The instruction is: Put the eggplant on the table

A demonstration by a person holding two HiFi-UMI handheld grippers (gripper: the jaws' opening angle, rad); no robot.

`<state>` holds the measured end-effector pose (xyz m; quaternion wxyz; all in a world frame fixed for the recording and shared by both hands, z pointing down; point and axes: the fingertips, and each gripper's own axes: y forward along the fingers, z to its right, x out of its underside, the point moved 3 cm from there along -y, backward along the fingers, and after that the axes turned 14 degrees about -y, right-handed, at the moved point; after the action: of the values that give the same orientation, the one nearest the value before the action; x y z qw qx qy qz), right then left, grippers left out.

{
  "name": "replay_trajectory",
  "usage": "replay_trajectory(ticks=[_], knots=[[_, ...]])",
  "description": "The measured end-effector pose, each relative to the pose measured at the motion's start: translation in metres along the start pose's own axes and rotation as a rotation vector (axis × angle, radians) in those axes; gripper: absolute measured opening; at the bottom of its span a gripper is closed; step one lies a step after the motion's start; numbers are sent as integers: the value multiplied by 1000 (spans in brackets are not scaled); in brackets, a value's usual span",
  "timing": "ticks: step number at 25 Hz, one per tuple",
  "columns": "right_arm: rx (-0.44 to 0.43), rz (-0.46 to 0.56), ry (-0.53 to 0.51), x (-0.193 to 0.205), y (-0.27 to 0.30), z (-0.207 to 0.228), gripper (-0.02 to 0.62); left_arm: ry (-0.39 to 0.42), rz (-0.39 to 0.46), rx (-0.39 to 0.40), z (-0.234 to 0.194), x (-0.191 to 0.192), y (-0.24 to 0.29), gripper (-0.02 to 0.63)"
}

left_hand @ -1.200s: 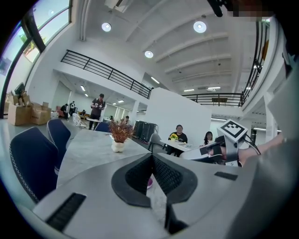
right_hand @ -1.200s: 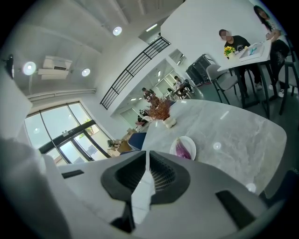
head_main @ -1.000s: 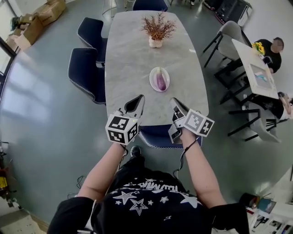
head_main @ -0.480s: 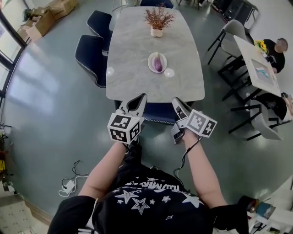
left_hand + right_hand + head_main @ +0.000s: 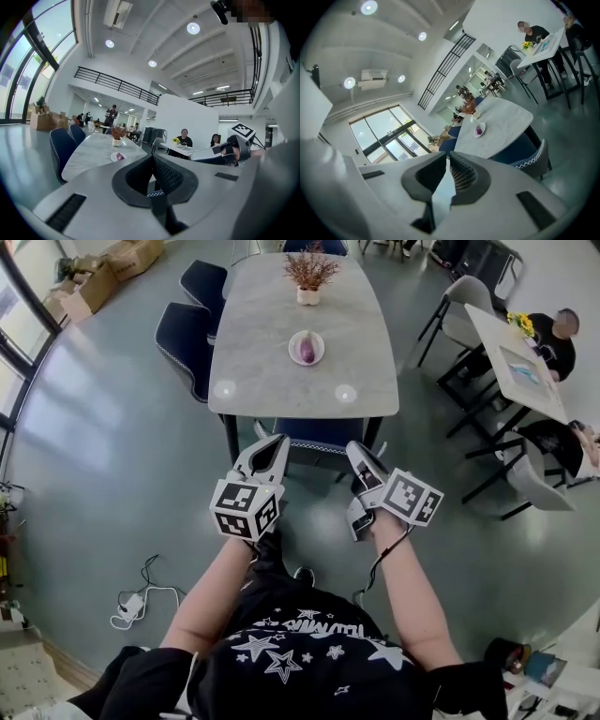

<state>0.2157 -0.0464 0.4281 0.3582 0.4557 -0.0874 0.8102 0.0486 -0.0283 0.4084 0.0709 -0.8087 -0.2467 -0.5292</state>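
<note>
A purple eggplant (image 5: 307, 349) lies on a white plate (image 5: 295, 341) in the middle of the long grey marble table (image 5: 272, 381). It also shows small in the left gripper view as the eggplant (image 5: 119, 156) and in the right gripper view as the eggplant (image 5: 478, 131). Both grippers hang over the floor, well short of the table's near end. My left gripper (image 5: 274, 448) is shut with nothing in it, its tips meeting (image 5: 151, 157). My right gripper (image 5: 358, 457) is also shut and empty (image 5: 446, 155).
A vase of dried twigs (image 5: 307, 276) stands at the table's far end. Dark blue chairs (image 5: 185, 334) line its left side, and one (image 5: 319, 435) is tucked under the near end. A second table (image 5: 511, 345) with seated people is at right. A cable (image 5: 141, 598) lies on the floor.
The view has drawn back from the table: it sits farther off and smaller. The grippers, earlier over its near edge, now hang over the floor. Both stay shut.
</note>
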Motion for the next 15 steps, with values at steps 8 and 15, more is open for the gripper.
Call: replay_trajectory(ticks=[8,15], knots=[[4,29,-18,-4,-44,4,28,17,-22,-9,33,21,-23,8],[-2,3,-26,-2,-53,15,26,34,-8,1,50,17,-5,8]])
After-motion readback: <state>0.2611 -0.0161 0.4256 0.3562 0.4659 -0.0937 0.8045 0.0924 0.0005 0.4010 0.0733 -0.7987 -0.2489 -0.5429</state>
